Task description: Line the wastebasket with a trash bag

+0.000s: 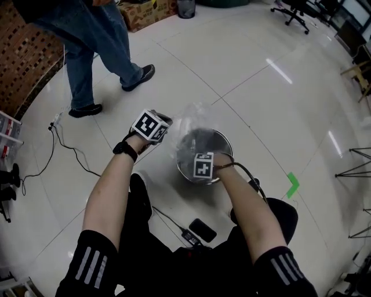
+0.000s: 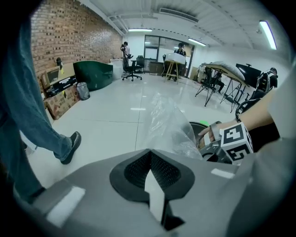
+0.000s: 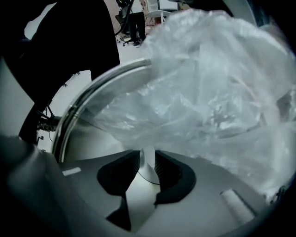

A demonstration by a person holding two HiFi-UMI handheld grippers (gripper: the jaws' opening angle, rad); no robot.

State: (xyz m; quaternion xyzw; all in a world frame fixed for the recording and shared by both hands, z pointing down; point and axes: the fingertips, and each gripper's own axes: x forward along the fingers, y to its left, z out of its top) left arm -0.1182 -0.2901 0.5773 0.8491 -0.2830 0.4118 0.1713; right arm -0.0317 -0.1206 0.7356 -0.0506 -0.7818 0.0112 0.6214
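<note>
Head view first: any writing you can read?

None. There are only black-and-white square patterns on the cube of the left gripper [image 2: 151, 157] and on that of the right gripper [image 3: 147, 155]. The print on the cardboard box [image 1: 145, 13] at twelve o'clock is too small to read, and what the box holds I cannot tell.

Where is the wastebasket?

The round metal wastebasket [image 1: 230, 152] stands on the floor [image 1: 243, 75] near centre. The clear trash bag [image 1: 190, 116] is bunched over its mouth and billows past the rim toward eleven o'clock.

And the grippers?

The left one, at the basket's ten o'clock, has its jaws pressed together right at the film's edge. Whether film is caught between them I cannot tell. The right one, at six o'clock, points down into the basket with its jaws slightly apart. Crumpled film lies just beyond its tips, unpinched.

Anything else?

A black phone [image 1: 203, 230] lies at the basket's six o'clock, and a green mark [image 1: 293, 184] at three.
</note>
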